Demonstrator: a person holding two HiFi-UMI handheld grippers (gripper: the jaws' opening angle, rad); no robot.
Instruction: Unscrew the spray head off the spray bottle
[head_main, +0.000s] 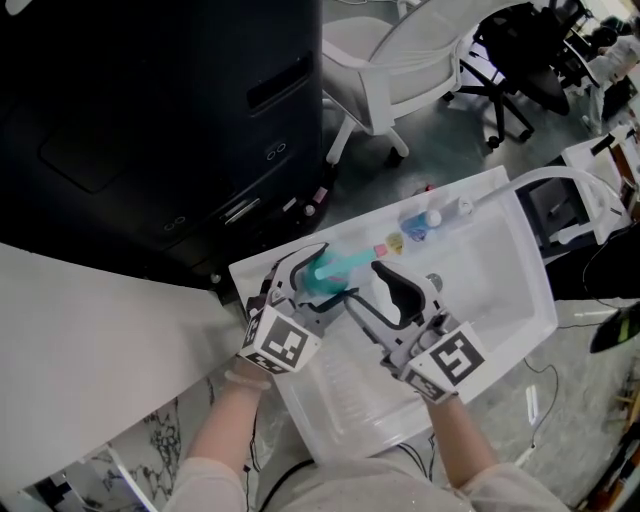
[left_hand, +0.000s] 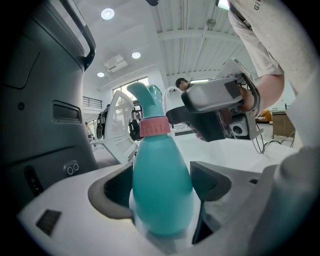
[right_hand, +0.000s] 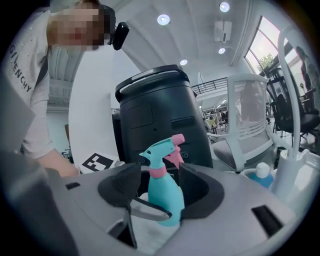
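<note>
Both abreast, pointing forward: left tongs (head_main: 320, 276) grip spray bottle (head_main: 343, 263), right tongs (head_main: 366, 286) open.

Your spray bottle (left_hand: 162, 190) looks like smooth, faintly glossy teal plastic, and its pink collar (left_hand: 155, 126) like matt plastic. The white tray (head_main: 495, 280) under it looks like glossy plastic.

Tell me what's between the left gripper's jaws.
The teal spray bottle: its body fills the gap, pads pressing both sides, shown in the left gripper view.

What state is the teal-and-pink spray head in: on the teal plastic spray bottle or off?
On. The spray head sits on the spray bottle, joined by its pink collar.
</note>
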